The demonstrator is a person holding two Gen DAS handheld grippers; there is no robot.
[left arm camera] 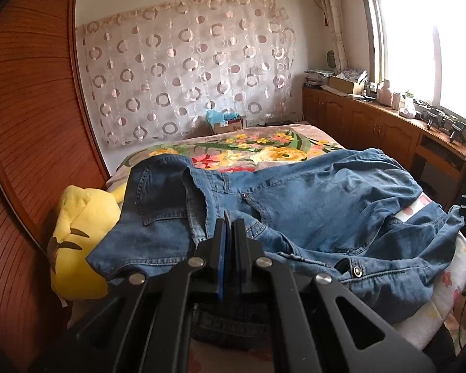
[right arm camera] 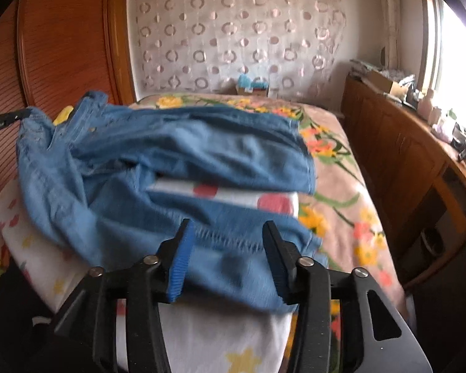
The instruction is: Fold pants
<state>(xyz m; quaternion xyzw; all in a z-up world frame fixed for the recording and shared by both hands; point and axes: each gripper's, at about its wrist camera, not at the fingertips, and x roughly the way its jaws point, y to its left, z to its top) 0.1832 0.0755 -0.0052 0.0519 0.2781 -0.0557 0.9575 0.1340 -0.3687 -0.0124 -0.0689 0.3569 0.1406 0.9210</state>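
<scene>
Blue denim pants (left arm camera: 326,205) lie crumpled across the bed, waist to the left and legs to the right. My left gripper (left arm camera: 230,222) is shut on the waist cloth, which drapes around its fingertips. In the right wrist view the same gripper (right arm camera: 12,118) holds the waistband up at the far left. The pants (right arm camera: 171,143) spread over a white flowered quilt (right arm camera: 217,335). My right gripper (right arm camera: 227,223) is open. A stitched leg hem (right arm camera: 230,239) lies between its blue pads (right arm camera: 180,264), which stand apart from the cloth.
A yellow plush toy (left arm camera: 77,233) sits at the left of the bed against a wooden wardrobe (left arm camera: 31,108). A floral blanket (left arm camera: 264,149) covers the far part of the bed. Low wooden cabinets (left arm camera: 372,124) with clutter line the right wall under the window.
</scene>
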